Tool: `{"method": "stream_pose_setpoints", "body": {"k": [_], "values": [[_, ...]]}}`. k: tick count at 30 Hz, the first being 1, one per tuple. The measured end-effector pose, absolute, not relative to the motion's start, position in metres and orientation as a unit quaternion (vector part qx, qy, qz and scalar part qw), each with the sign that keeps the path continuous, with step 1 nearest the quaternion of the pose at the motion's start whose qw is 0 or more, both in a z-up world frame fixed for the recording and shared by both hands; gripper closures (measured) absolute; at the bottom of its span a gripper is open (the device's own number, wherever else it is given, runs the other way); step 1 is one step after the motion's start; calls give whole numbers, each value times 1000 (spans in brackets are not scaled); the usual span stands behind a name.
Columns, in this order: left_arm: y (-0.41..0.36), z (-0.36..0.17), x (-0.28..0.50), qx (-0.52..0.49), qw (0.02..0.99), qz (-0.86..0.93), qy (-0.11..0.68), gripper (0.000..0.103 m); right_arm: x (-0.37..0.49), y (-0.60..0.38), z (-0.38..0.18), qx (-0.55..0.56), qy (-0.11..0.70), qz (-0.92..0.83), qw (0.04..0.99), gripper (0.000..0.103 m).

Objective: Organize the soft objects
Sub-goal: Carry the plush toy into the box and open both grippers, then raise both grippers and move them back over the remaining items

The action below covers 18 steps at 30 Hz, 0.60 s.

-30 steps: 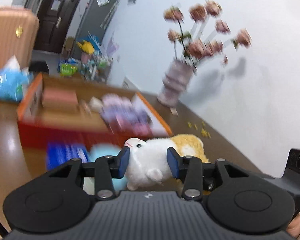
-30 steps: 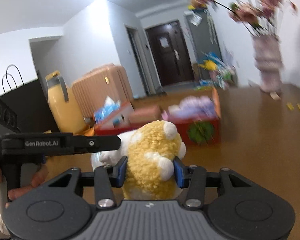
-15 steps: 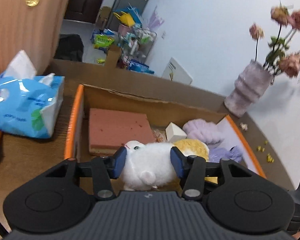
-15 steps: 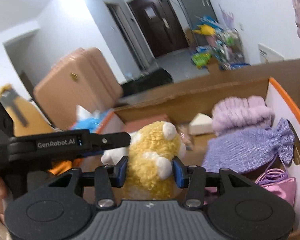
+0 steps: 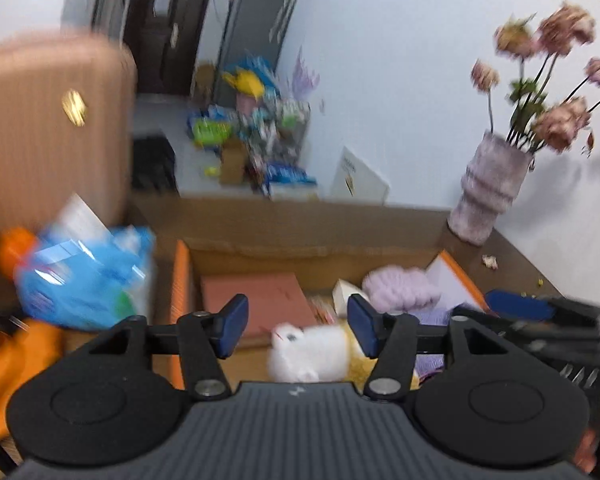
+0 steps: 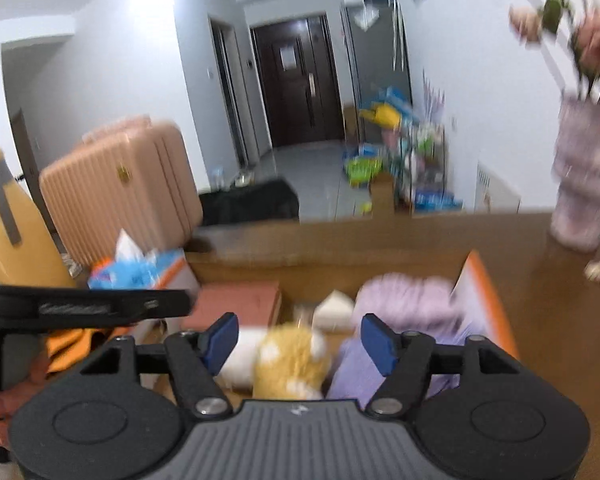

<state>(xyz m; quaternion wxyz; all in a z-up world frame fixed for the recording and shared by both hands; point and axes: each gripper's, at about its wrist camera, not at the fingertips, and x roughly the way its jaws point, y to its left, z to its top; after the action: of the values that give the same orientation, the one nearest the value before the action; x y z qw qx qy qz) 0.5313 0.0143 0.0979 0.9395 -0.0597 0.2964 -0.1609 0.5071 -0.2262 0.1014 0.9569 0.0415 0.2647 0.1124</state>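
A white and yellow plush toy (image 5: 308, 354) lies in the orange-rimmed cardboard box (image 5: 182, 276), below and between the fingers. My left gripper (image 5: 296, 326) is open above it and touches nothing. My right gripper (image 6: 298, 338) is open too, above the toy's yellow part (image 6: 290, 362). A fluffy lilac item (image 5: 400, 286) and a lilac knit pouch (image 6: 356, 368) lie in the box to the right, a flat pink pad (image 5: 256, 302) to the left. Both views are blurred.
A blue tissue pack (image 5: 84, 276) sits left of the box on the brown table (image 6: 548, 320). A vase with dried pink flowers (image 5: 490, 192) stands at the right by the wall. A pink suitcase (image 6: 116, 184) and a yellow bottle (image 6: 16, 232) stand at the left.
Both grippers have opened and let go of the plush toy, which has dropped into the box. Both have pulled up and back from it.
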Motion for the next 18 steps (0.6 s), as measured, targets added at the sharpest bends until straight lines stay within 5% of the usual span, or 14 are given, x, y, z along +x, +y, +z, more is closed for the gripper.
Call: {"method": "stream_pose_setpoints", "body": {"k": [3, 5, 18], "values": [[27, 131, 495, -27, 958, -129, 255, 34, 479, -238, 137, 16, 226, 110, 968, 23], [34, 147, 469, -4, 968, -103, 230, 16, 454, -247, 157, 0, 198, 107, 974, 17], [29, 186, 315, 59, 990, -65, 111, 0, 330, -274, 195, -21, 102, 101, 989, 11]]}}
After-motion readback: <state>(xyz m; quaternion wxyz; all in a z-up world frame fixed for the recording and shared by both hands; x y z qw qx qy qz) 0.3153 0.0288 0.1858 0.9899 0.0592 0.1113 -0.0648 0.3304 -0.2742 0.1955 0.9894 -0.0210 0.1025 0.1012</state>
